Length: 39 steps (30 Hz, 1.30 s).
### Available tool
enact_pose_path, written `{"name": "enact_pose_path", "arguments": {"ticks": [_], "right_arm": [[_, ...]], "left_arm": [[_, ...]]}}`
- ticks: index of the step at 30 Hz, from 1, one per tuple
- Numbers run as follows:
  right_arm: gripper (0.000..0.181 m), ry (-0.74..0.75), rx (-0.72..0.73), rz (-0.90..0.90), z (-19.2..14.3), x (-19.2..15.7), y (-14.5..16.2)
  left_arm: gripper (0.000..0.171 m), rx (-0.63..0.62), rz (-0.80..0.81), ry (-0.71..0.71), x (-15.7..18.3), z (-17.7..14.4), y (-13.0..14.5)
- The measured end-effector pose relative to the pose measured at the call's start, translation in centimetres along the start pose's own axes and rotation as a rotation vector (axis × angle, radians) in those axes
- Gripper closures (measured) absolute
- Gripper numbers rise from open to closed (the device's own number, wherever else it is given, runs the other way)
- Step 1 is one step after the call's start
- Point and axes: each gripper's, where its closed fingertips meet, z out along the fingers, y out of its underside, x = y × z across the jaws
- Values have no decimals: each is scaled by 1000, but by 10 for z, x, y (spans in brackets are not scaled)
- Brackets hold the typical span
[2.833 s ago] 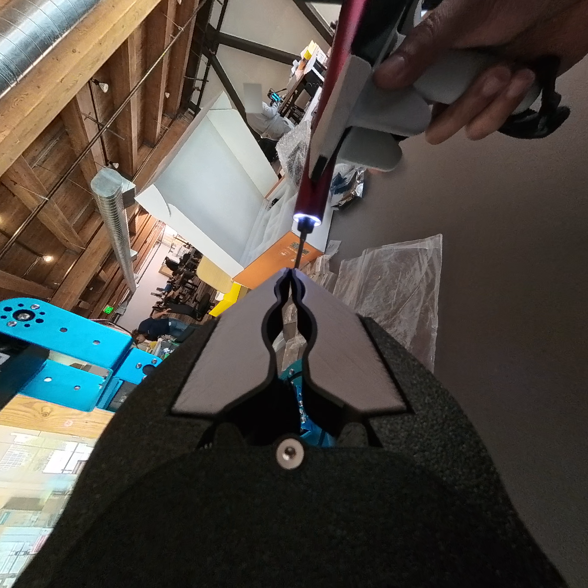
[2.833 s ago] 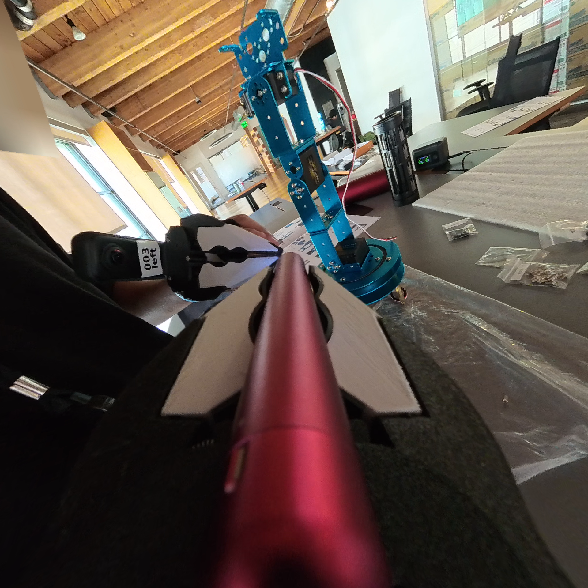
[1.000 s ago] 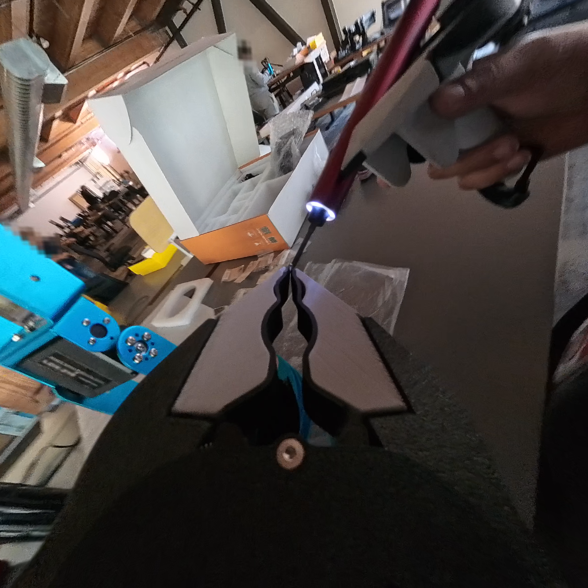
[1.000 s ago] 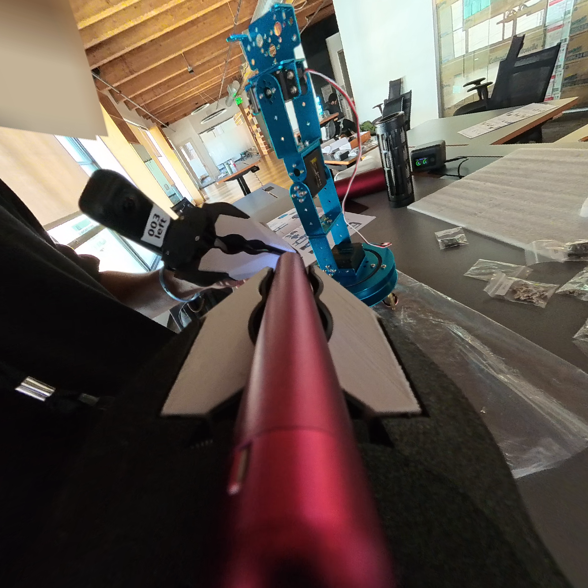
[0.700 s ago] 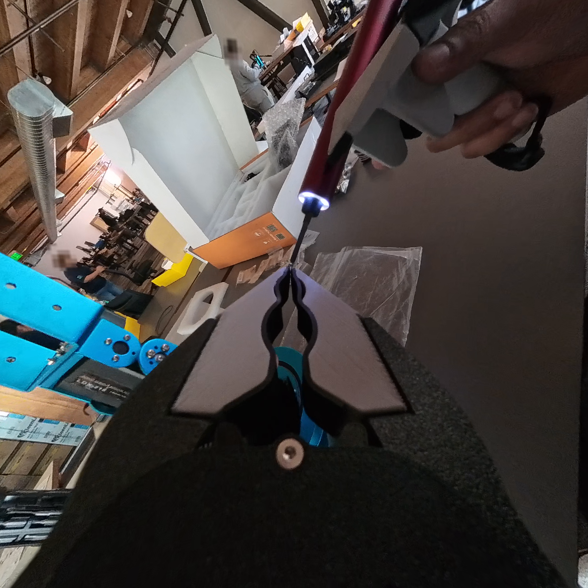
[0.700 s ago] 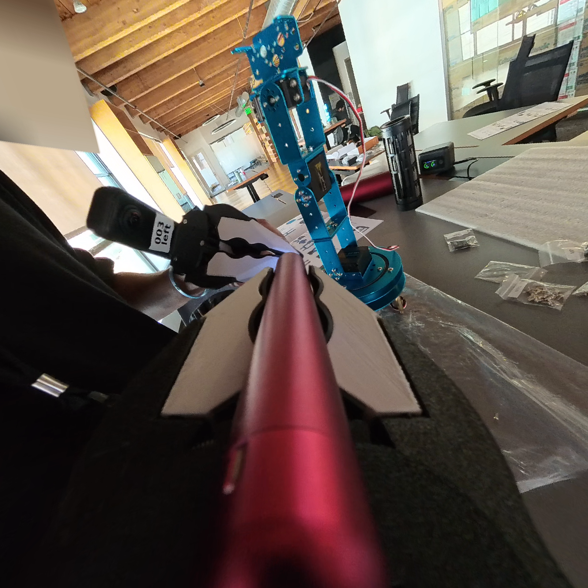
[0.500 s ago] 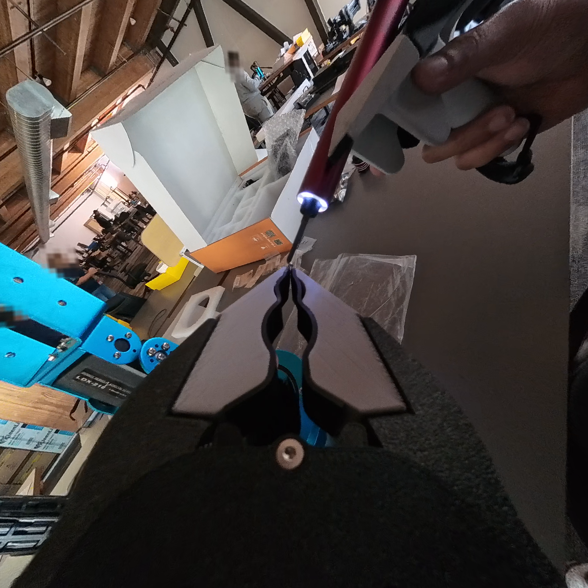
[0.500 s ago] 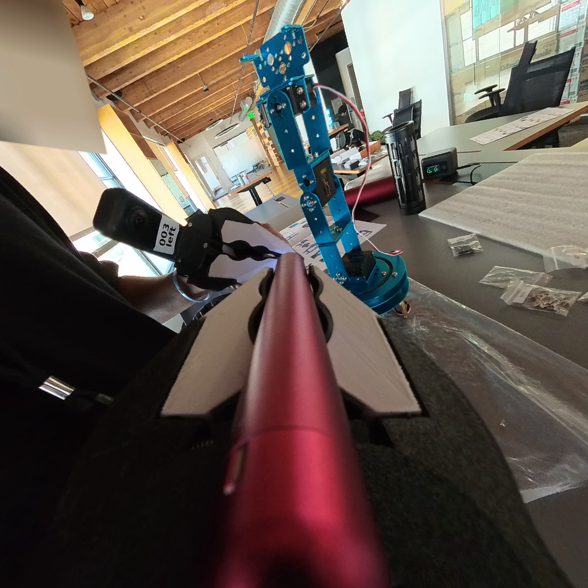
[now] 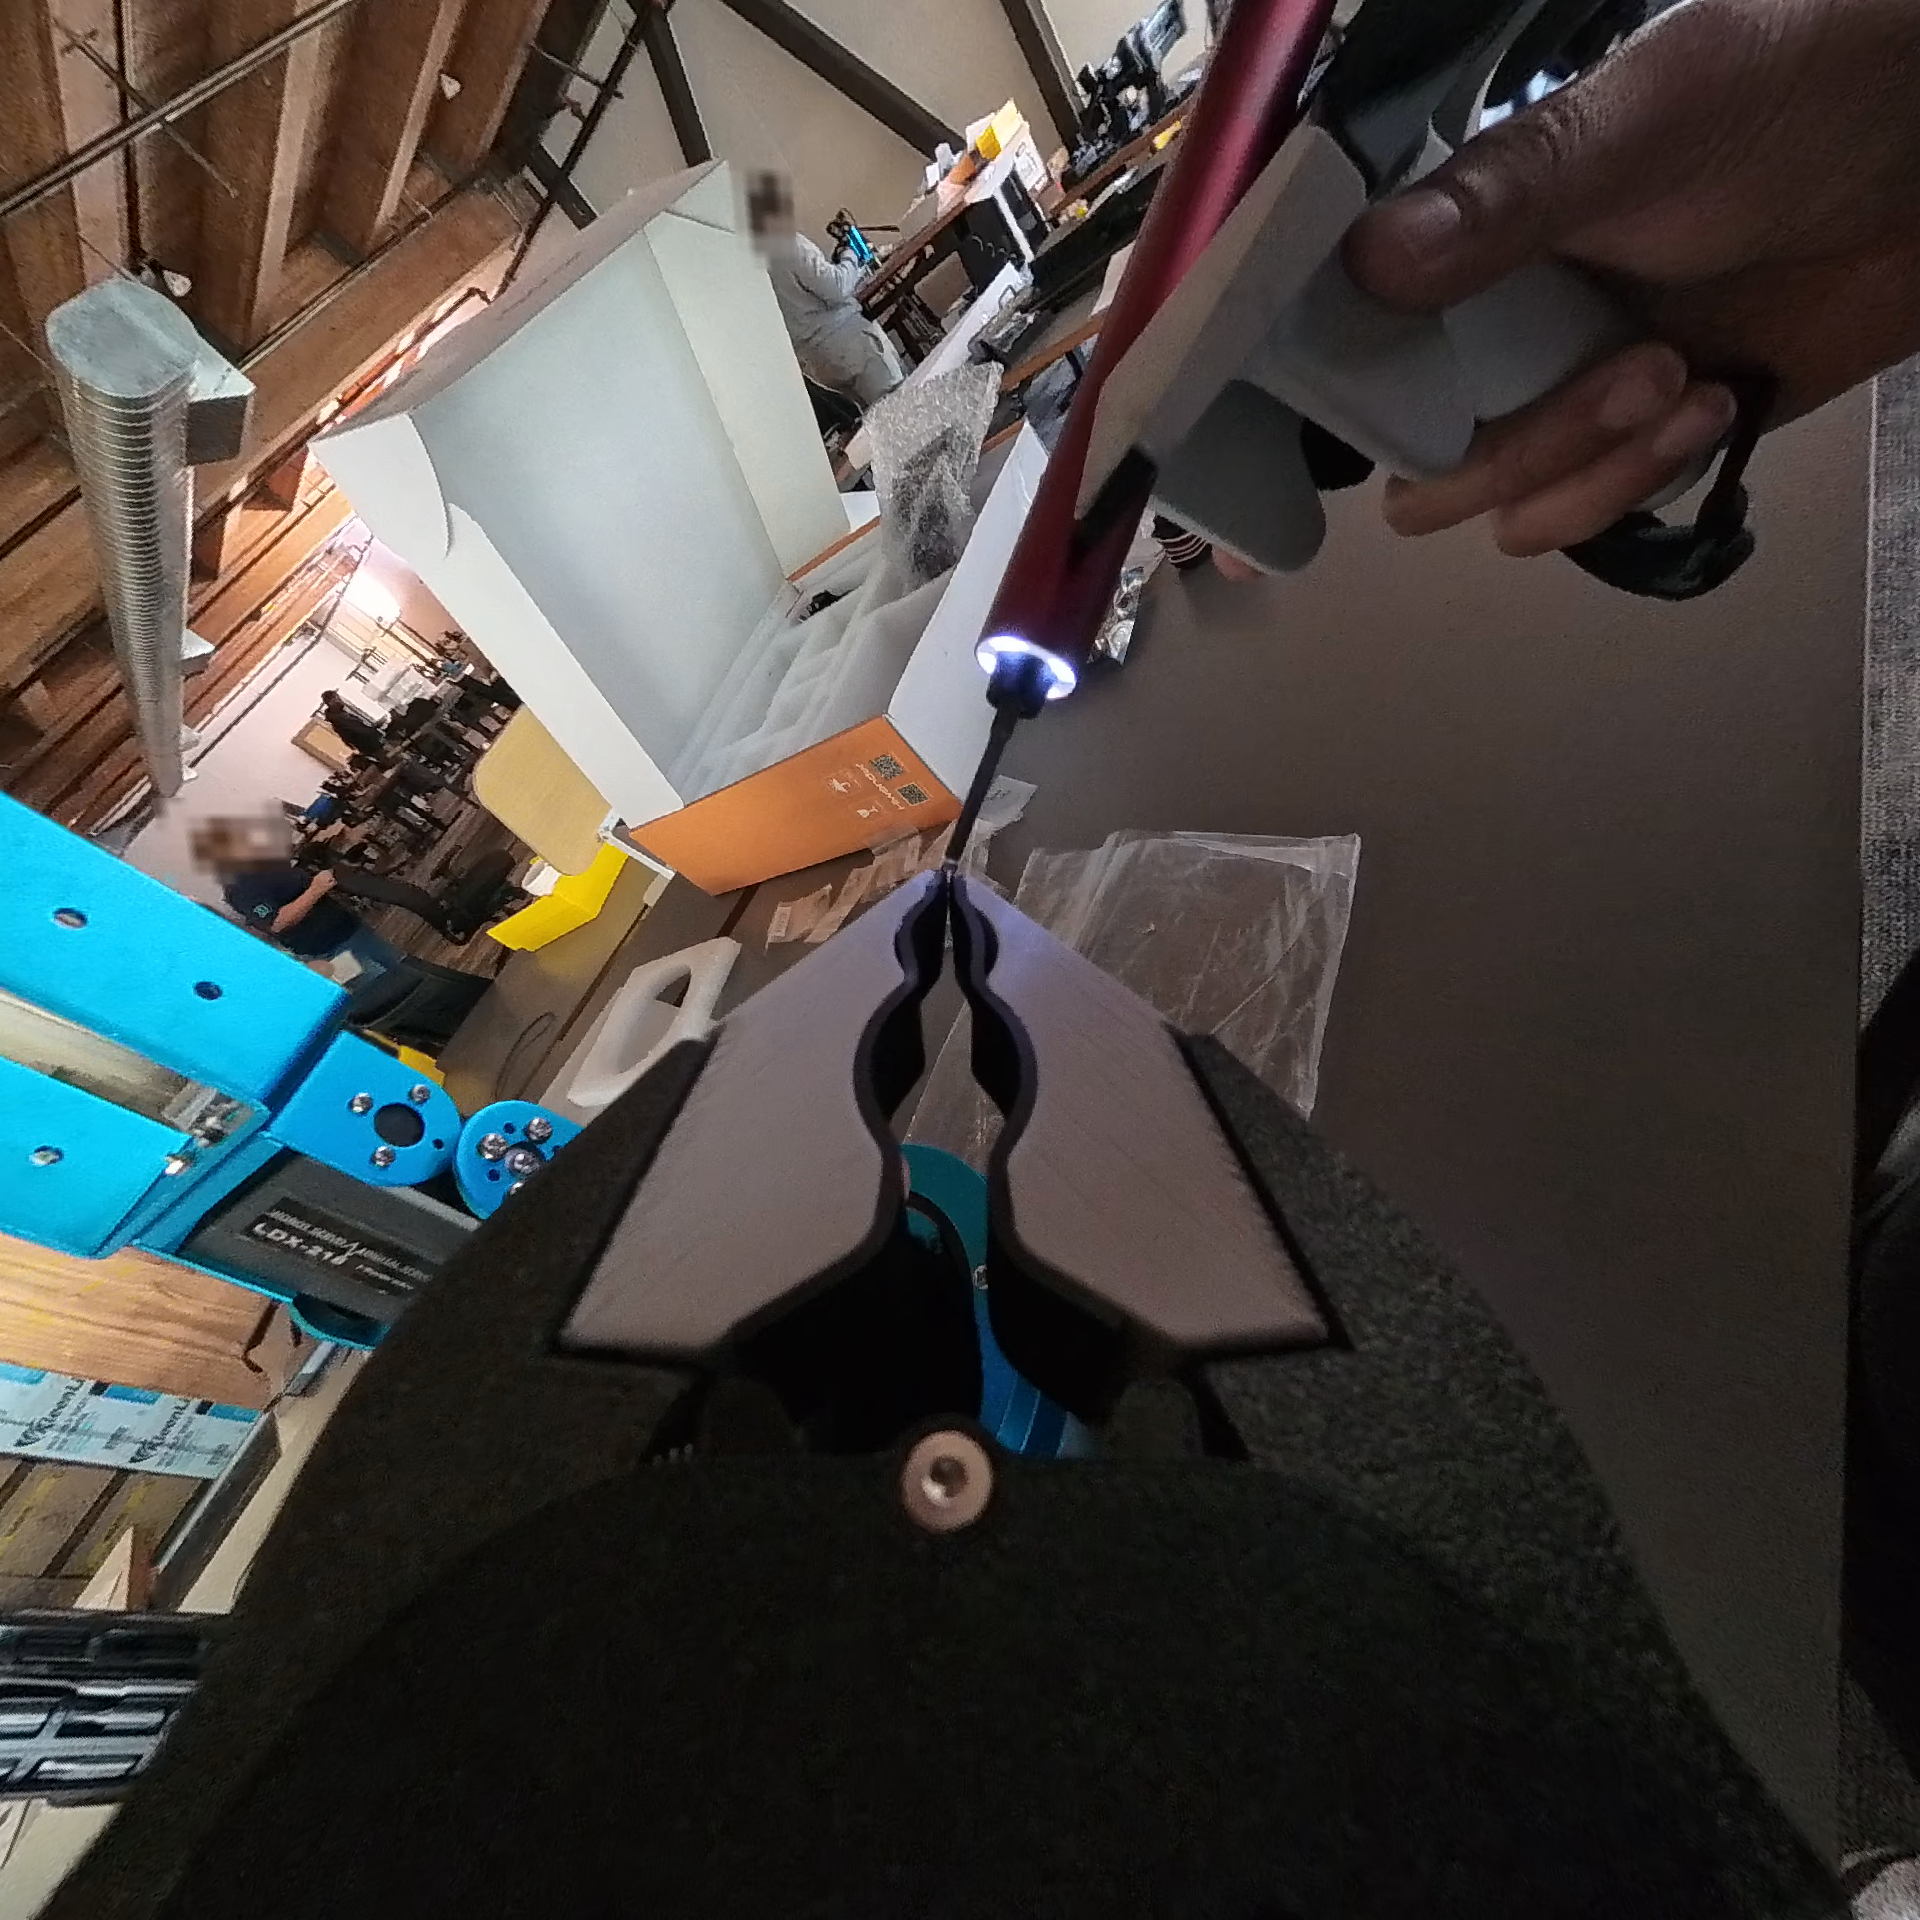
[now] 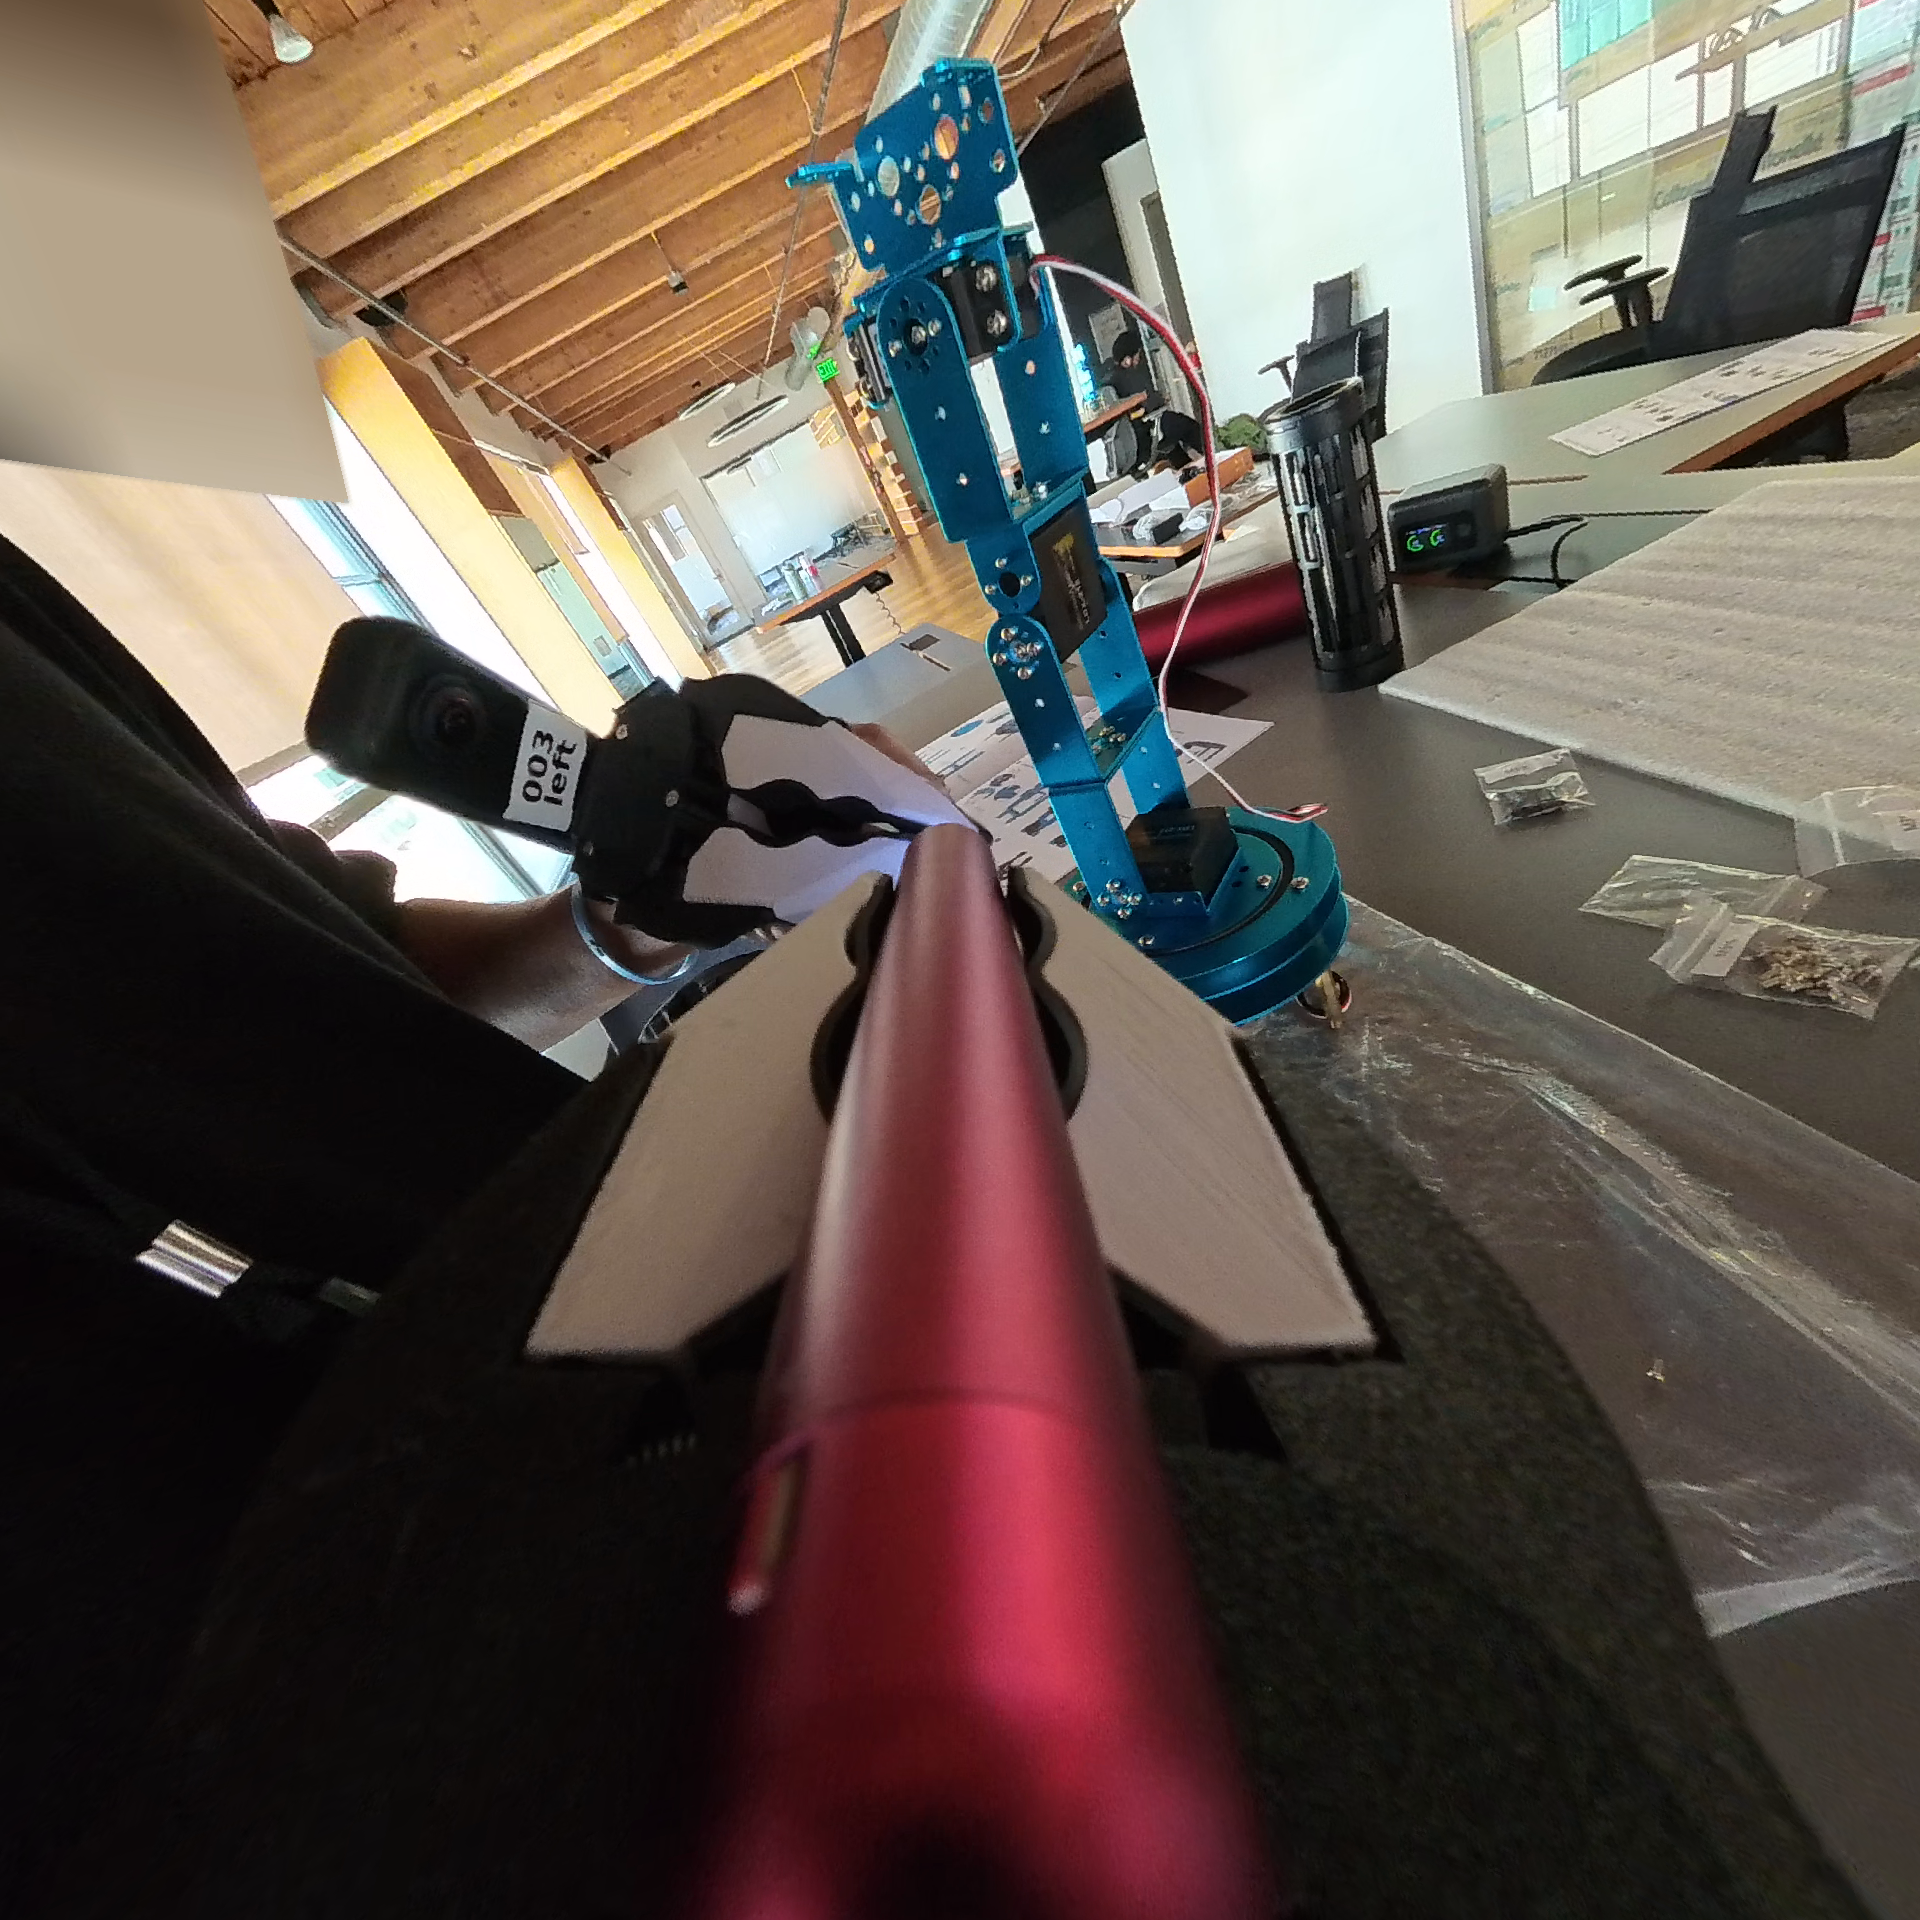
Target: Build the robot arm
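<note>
My right gripper [image 10: 945,883] is shut on a red powered screwdriver [image 10: 935,1247] that runs forward between its fingers. In the left wrist view a hand holds that gripper [image 9: 1247,364], and the screwdriver [image 9: 1122,364] points down with a lit ring at its nose. Its thin black bit [image 9: 987,779] ends right at the tips of my left gripper [image 9: 943,888], which is shut. I cannot tell whether something small is pinched there. The left gripper also shows in the right wrist view [image 10: 925,826]. A blue metal robot arm [image 10: 1039,582] stands upright on a round base just beyond.
On the dark table [image 9: 1507,935] lie clear plastic bags [image 9: 1195,935], a white and orange box with foam [image 9: 623,520], small bags of hardware [image 10: 1766,956], a black cylinder [image 10: 1330,551], a white foam sheet [image 10: 1714,644] and printed sheets [image 10: 1039,769]. Left tips to right tips: about 6 cm.
Both grippers have swayed and tilted together, with the bit tip staying at the left fingertips. The left gripper now points a little more downward in the right view.
</note>
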Motion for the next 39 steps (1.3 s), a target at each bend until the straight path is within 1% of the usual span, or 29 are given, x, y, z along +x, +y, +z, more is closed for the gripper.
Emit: {"name": "enact_pose_path", "arguments": {"ticks": [6, 10, 13, 17, 20, 27, 30, 35, 39], "right_arm": [[158, -34, -13, 31, -1, -1, 3], [159, -108, -23, 140, -3, -1, 8], [159, -143, -14, 184, -4, 0, 12], [159, -137, 2, 230, -2, 5, 17], [158, -138, 21, 251, -1, 6, 19], [160, -159, 93, 315, -1, 6, 21], [160, -154, 113, 317, -1, 6, 20], [158, -142, 128, 308, -2, 5, 18], [160, -126, 138, 289, -2, 3, 16]], "left_arm": [[171, 7, 20, 22, 4, -2, 0], [171, 28, 131, 56, 10, -5, -1], [171, 35, 223, 71, 12, -6, -1], [171, -3, 347, 77, 13, -4, 5], [171, -14, 403, 85, 12, -5, 7], [171, -25, 449, 59, 8, -4, 5], [170, -18, 403, 66, 5, -6, 3], [167, -18, 396, 55, 0, -11, 3], [169, -15, 371, 56, -1, -15, 6]]}}
